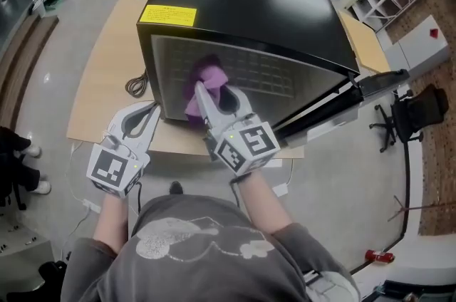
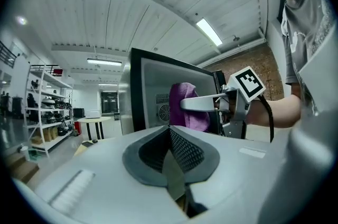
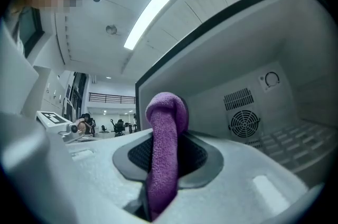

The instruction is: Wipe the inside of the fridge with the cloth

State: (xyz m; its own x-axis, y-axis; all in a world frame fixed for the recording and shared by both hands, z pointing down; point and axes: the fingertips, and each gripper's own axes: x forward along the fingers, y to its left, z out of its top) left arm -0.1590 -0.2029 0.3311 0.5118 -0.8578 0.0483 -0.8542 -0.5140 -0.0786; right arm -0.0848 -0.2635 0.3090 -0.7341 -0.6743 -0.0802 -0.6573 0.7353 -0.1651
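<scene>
right hand-held gripper (image 1: pixel 212 100) is clamped on a purple cloth (image 3: pixel 165 133) at the mouth of the open black fridge (image 1: pixel 249 8), the cloth's folded top standing above the jaws; left hand-held gripper (image 2: pixel 170 153) hangs near, outside the fridge, jaws together on nothing. soft, light and limp, the fluffy cloth would likely sag and bunch, so a pinch across its folded middle, as here, looks right; fridge sits on a wooden counter (image 1: pixel 107 58)
</scene>
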